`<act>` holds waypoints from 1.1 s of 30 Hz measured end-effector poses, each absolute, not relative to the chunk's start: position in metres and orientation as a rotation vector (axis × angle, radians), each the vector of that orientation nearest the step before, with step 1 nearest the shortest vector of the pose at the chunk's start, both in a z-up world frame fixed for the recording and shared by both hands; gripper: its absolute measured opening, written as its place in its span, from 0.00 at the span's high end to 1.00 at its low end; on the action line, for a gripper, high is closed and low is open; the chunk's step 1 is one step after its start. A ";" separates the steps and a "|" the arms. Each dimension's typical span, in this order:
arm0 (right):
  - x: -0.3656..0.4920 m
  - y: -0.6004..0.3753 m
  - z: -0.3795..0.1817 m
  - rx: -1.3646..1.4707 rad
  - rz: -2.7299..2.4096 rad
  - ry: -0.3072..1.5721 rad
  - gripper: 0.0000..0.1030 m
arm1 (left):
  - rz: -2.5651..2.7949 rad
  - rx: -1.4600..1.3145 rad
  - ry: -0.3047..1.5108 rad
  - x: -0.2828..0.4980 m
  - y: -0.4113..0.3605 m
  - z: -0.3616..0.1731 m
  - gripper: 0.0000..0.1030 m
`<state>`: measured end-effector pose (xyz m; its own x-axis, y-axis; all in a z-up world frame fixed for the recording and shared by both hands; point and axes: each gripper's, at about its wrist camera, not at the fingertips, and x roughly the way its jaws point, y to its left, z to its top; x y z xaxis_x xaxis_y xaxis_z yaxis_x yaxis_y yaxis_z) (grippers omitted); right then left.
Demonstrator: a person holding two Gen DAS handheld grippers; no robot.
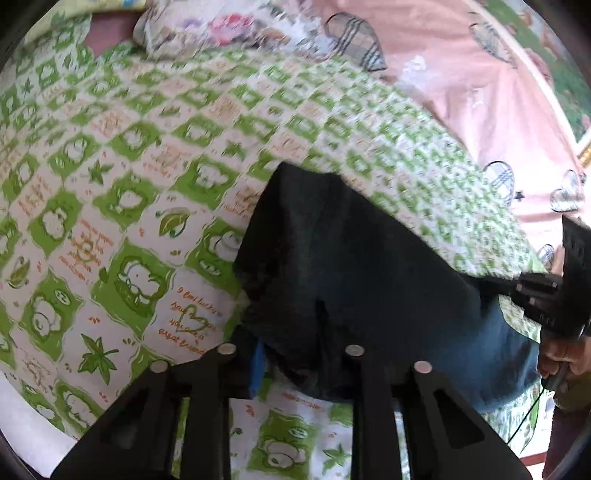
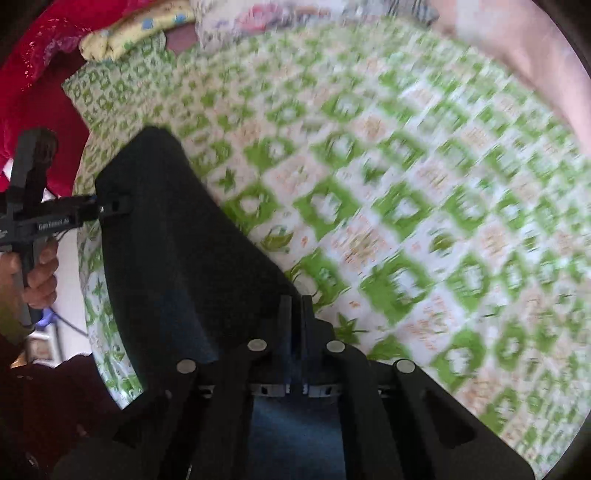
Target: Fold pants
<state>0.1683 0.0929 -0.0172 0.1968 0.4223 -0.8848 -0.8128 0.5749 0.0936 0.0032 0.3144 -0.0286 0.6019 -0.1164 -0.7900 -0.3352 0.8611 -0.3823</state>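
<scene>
The dark pants [image 1: 351, 269] hang as a raised fold over the green-and-white patterned bedsheet [image 1: 147, 166]. In the left wrist view the cloth drapes over my left gripper [image 1: 291, 354] and hides its fingertips; a blue pad shows at the left finger. My right gripper [image 1: 532, 295] is at the right edge of that view, shut on the pants' edge. In the right wrist view my right gripper [image 2: 295, 310] has its fingers pressed together on the pants [image 2: 184, 251]. My left gripper [image 2: 110, 208] pinches the pants' far left edge there.
The bedsheet [image 2: 406, 203] covers the bed. A pink blanket [image 1: 461, 74] with plaid hearts lies at the back right, floral bedding [image 1: 221, 26] at the back, a red cloth [image 2: 40, 74] at far left. Both views are motion-blurred.
</scene>
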 end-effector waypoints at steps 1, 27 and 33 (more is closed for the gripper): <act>0.165 0.092 -0.006 -0.431 0.889 1.003 0.96 | 0.118 -0.540 0.903 -0.002 0.315 -0.019 0.81; 0.154 0.062 -0.023 -0.088 0.613 0.896 0.52 | 0.229 -0.298 0.847 -0.025 0.325 0.002 0.51; 0.119 -0.002 -0.007 0.090 0.559 0.848 0.45 | 0.166 -0.297 0.809 -0.024 0.300 0.027 0.48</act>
<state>0.1185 -0.0020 -0.0071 0.5276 0.5022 -0.6851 -0.4321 0.8531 0.2925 -0.0241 0.3003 0.0269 0.6801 0.0327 -0.7324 -0.2577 0.9459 -0.1971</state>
